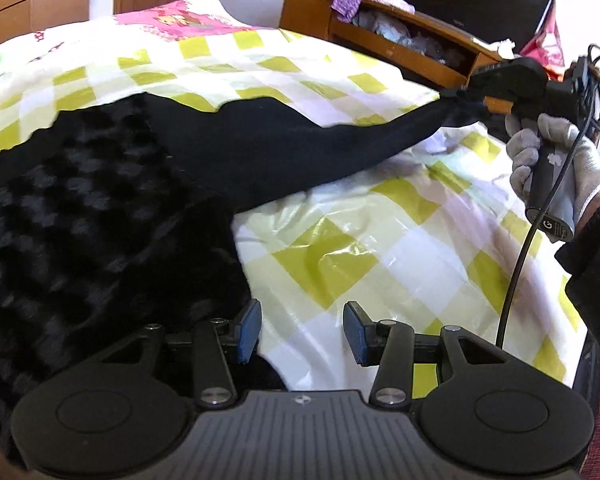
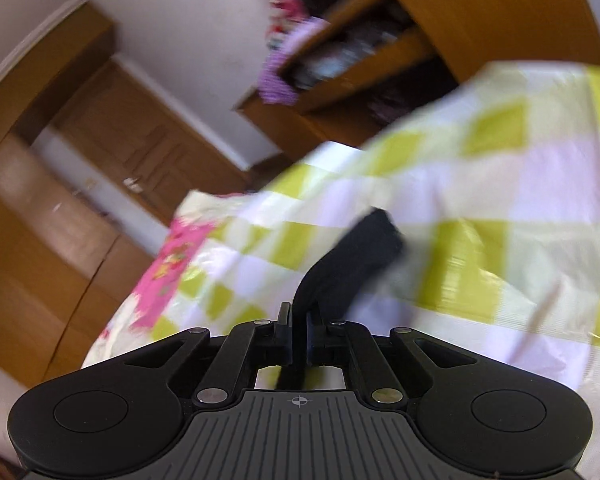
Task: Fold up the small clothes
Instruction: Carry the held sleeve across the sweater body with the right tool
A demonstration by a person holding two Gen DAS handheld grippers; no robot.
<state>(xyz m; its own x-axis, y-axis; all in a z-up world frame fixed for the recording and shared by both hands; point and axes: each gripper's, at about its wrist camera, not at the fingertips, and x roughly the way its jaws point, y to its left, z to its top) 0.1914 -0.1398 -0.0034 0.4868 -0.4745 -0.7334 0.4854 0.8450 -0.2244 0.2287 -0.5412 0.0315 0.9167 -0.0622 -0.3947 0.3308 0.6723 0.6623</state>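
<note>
A black garment (image 1: 100, 208) with a fluffy textured body lies on the bed at the left of the left wrist view. Its smooth black sleeve (image 1: 300, 140) stretches up to the right. My right gripper (image 1: 466, 94) is shut on the sleeve's end and holds it lifted above the bed; in the right wrist view the sleeve cloth (image 2: 356, 256) sticks out from between the closed pads of the right gripper (image 2: 299, 328). My left gripper (image 1: 300, 334) is open and empty, just above the garment's near right edge.
The bed has a yellow-green and white checked plastic cover (image 1: 380, 240) and a pink patterned blanket (image 1: 172, 20) at its far end. A wooden cabinet (image 1: 380, 28) with an open cluttered shelf stands behind the bed. Wooden doors (image 2: 132, 152) are farther back.
</note>
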